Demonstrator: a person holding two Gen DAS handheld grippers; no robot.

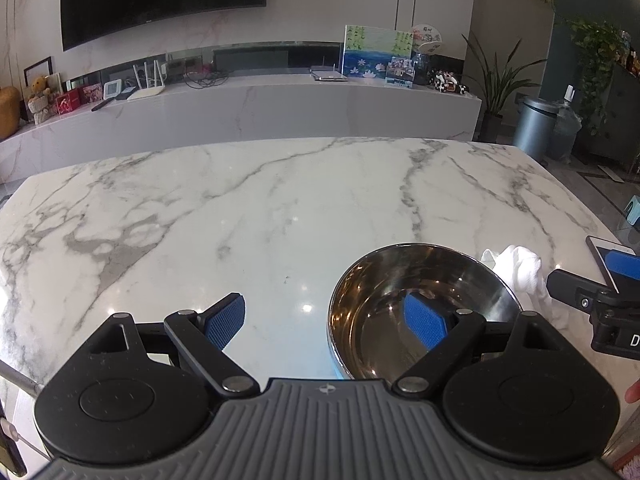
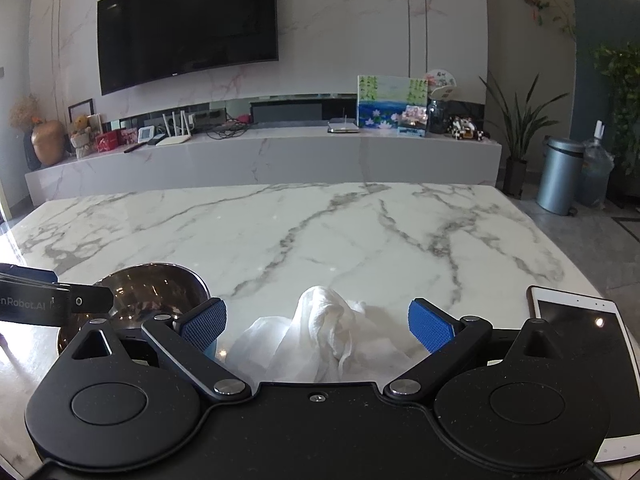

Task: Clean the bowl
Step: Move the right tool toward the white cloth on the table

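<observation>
Hovering wide open, left gripper [image 1: 326,320] straddles the shiny steel bowl's [image 1: 420,280] rim; right gripper [image 2: 318,326], equally wide, flanks the crumpled white cloth [image 2: 320,332]; wiping seems unstarted.

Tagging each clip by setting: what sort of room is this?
Most likely a home living room: a wall-mounted television above a long marble media shelf, potted plants, and a marble table in front.
</observation>
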